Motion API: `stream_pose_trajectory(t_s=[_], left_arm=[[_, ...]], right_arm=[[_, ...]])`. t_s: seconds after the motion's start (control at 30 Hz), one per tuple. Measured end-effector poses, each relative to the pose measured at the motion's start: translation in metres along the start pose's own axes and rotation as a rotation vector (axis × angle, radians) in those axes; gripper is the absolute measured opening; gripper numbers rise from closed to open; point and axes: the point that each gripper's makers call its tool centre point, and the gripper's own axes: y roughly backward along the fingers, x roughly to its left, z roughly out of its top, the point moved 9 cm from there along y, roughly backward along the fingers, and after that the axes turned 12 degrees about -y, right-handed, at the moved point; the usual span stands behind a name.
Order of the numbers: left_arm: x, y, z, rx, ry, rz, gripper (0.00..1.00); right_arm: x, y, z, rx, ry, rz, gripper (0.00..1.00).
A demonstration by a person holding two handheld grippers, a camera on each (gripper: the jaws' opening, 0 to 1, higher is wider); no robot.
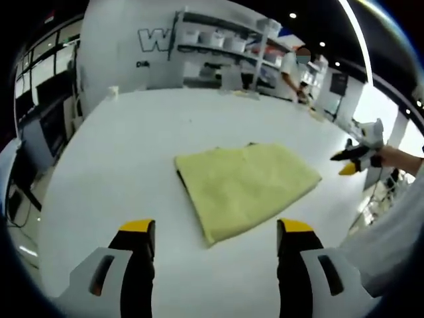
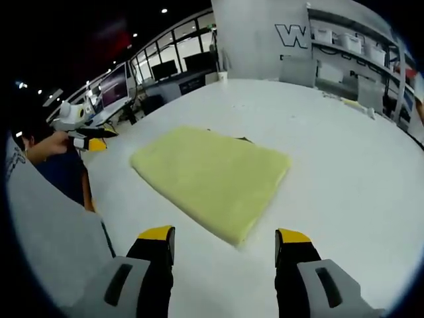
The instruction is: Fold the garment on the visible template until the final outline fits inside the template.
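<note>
A pale yellow garment (image 1: 245, 189) lies folded into a flat rectangle on the white table (image 1: 132, 146). Thin dark slivers of the template (image 1: 181, 179) peek out along its left edge and at its far edge. My left gripper (image 1: 216, 232) hangs open just short of the garment's near corner, holding nothing. In the right gripper view the same garment (image 2: 212, 175) lies ahead, with a dark sliver of template (image 2: 242, 139) at its far side. My right gripper (image 2: 224, 236) is open and empty in front of its near corner. Each gripper also appears in the other's view, right gripper (image 1: 356, 161), left gripper (image 2: 87, 138), both off the cloth.
Shelves with white bins (image 1: 218, 40) stand behind the table's far edge, and a person (image 1: 295, 69) is beside them. Monitors and desks (image 2: 116, 86) line one side. A white sleeve (image 1: 391, 232) reaches in beside the table edge.
</note>
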Motion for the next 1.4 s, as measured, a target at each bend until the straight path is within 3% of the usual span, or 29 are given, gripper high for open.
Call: stream_pose_trajectory(t_s=[0.7,1.4], left_arm=[[0.001,-0.004,-0.008,0.023,0.012,-0.008,0.70],[0.000,-0.017,-0.010,0.031,0.029,-0.032,0.70]], right_arm=[[-0.004,-0.018,0.011,0.027,0.008,0.021,0.59],[-0.007,-0.012,0.003,0.033,-0.015,0.007,0.62]])
